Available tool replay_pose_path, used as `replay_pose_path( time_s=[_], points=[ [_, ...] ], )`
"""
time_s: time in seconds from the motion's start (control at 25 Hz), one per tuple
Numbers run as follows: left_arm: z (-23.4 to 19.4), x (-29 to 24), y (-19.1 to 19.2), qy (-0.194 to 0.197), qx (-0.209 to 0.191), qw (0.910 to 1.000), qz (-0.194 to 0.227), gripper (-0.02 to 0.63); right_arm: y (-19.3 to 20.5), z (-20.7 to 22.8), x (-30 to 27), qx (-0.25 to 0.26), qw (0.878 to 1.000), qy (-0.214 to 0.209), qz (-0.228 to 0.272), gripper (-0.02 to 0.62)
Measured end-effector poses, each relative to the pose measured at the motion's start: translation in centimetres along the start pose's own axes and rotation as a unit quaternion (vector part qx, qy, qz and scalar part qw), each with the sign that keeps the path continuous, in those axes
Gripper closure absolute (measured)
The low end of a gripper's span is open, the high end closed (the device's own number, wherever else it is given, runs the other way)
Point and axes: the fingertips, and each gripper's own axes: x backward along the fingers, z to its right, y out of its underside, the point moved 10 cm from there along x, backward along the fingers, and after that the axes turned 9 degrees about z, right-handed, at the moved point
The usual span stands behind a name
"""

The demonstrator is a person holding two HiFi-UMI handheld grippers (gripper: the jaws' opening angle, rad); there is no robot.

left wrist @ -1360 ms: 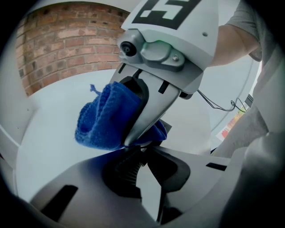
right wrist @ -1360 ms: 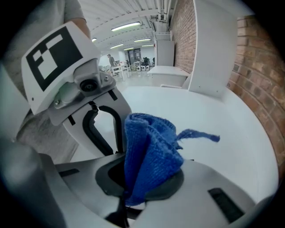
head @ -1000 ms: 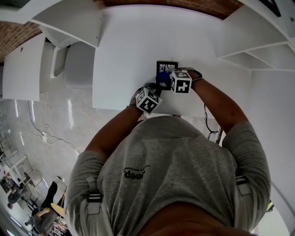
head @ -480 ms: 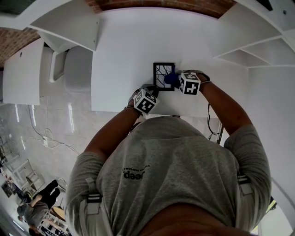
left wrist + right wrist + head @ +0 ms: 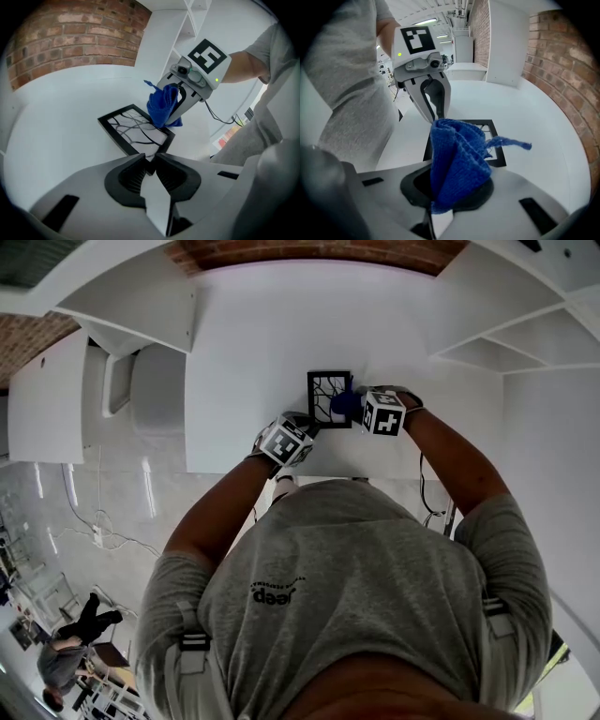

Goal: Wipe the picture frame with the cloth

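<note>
A small black picture frame with a branch drawing lies flat on the white table. The near corner of the frame sits between the tips of my left gripper, whose jaws are opening slightly while still touching that corner. My right gripper is shut on a bunched blue cloth. The cloth rests on the frame's right edge. In the head view the left gripper is at the frame's near side, and the right gripper with the cloth at its right.
White shelving rises to the right and left of the table, with a brick wall behind it. A black cable hangs off the table's right edge. The table's near edge runs just below the grippers.
My right gripper has slid the cloth rightward across the frame to its right edge, baring the glass. The left gripper has stayed at the frame's near corner.
</note>
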Motion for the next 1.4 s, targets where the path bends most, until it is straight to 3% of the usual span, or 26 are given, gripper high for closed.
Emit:
replay_pose_path(
  time_s=[0.24, 0.4, 0.48, 0.68, 0.96, 1.12, 1.4],
  points=[
    [-4.3, 0.0, -4.7, -0.039, -0.032, 0.9975, 0.050, 0.525, 0.2, 0.1, -0.1, 0.004, 1.000, 0.002, 0.006, 0.537],
    [-6.5, -2.2, -6.1, -0.059, -0.087, 0.9944, 0.014, 0.477, 0.2, 0.0, 0.0, 0.005, 1.000, 0.001, 0.008, 0.537],
    [-7.3, -2.8, -6.1, -0.067, -0.095, 0.9932, -0.004, 0.472, 0.2, 0.0, 0.0, 0.007, 1.000, 0.001, 0.010, 0.537],
    [-8.3, -3.4, -5.8, -0.060, -0.036, 0.9975, 0.001, 0.468, 0.5, -0.2, 0.0, 0.005, 1.000, 0.004, 0.018, 0.537],
    [-8.7, -3.3, -5.9, -0.063, 0.011, 0.9980, 0.008, 0.453, 0.5, 0.0, 0.3, 0.010, 1.000, 0.007, 0.023, 0.537],
    [-8.5, -3.4, -6.0, -0.066, 0.001, 0.9978, 0.005, 0.448, -1.2, -0.7, 0.1, 0.021, 0.999, 0.014, 0.047, 0.537],
    [-8.5, -3.9, -5.6, -0.064, 0.002, 0.9978, 0.019, 0.448, -5.9, -3.6, -3.7, 0.080, 0.994, -0.022, 0.065, 0.537]
  ],
)
